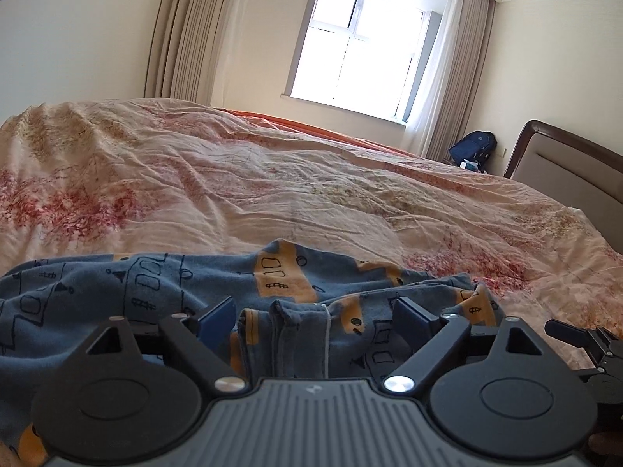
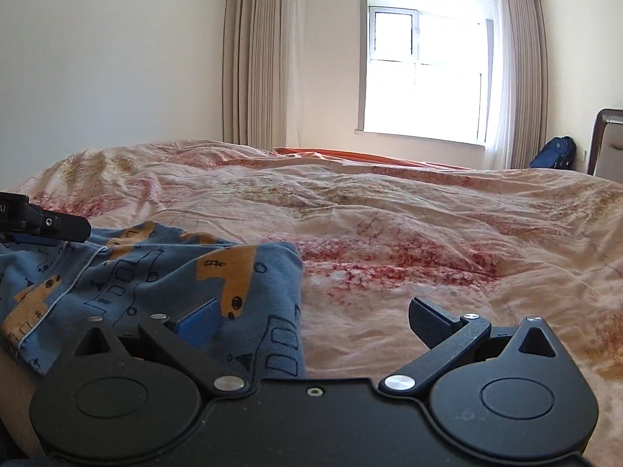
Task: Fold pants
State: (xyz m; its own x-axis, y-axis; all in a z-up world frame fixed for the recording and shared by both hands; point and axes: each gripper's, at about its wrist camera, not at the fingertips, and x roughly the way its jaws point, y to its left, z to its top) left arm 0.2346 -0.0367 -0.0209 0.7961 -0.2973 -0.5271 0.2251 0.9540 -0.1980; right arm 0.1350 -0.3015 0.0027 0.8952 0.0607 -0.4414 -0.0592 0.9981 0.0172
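Observation:
Blue pants [image 1: 155, 284] printed with orange vehicles lie bunched on the bed just in front of me. My left gripper [image 1: 315, 317] is open wide over a rumpled fold of them; the cloth rises between the blue pads, which stand clear of it. In the right wrist view, the pants [image 2: 136, 272] end in a folded right edge. My right gripper [image 2: 313, 321] is open astride that edge, its left finger over the cloth and its right finger over the quilt. Part of the right gripper [image 1: 576, 334] shows at the lower right of the left wrist view. The left gripper [image 2: 46, 225] enters the right wrist view from the left.
A wrinkled peach quilt [image 1: 311, 186] with red floral print covers the bed and stretches far beyond the pants. A padded headboard [image 1: 564, 171] rises at right, with a blue backpack [image 1: 473, 148] on the floor beside it. A bright window [image 2: 424, 78] and beige curtains line the far wall.

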